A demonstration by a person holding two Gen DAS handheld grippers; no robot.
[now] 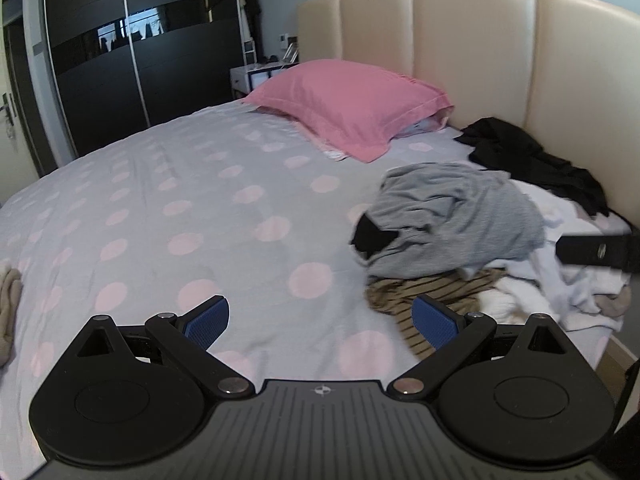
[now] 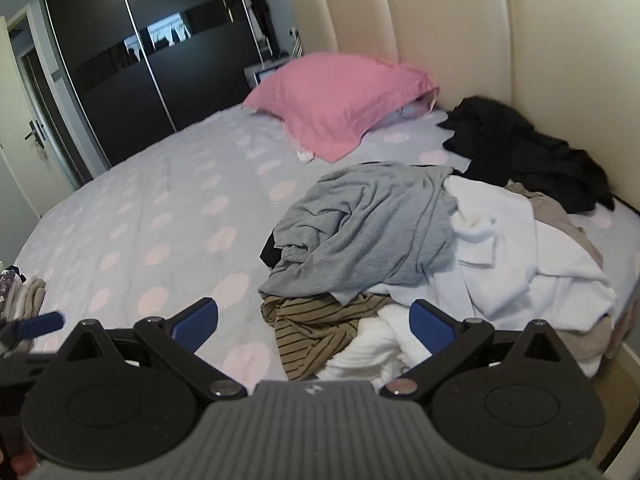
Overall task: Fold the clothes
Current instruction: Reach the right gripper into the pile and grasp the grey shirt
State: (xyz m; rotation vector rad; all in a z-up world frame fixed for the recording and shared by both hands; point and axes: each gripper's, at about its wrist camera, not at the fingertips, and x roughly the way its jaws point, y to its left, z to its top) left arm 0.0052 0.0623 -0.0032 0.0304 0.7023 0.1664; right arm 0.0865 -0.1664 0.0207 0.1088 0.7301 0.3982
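Observation:
A heap of unfolded clothes lies on the right side of the bed. On top is a grey shirt (image 1: 456, 216) (image 2: 360, 232). A brown striped garment (image 1: 424, 300) (image 2: 316, 324) and white garments (image 2: 520, 248) (image 1: 556, 280) lie under and beside it. A black garment (image 1: 532, 160) (image 2: 520, 148) rests by the headboard. My left gripper (image 1: 320, 322) is open above bare sheet, left of the heap. My right gripper (image 2: 314, 322) is open, hovering over the striped garment, holding nothing. In the left wrist view the right gripper (image 1: 596, 250) shows as a dark blurred shape over the white clothes.
A pink pillow (image 1: 348, 104) (image 2: 340, 108) lies at the head of the polka-dot bed (image 1: 160, 200) (image 2: 152, 208). Beige folded clothes (image 1: 10, 312) (image 2: 28, 300) sit at the left edge. A cream headboard (image 1: 500, 60) and a dark wardrobe (image 1: 120, 60) stand behind.

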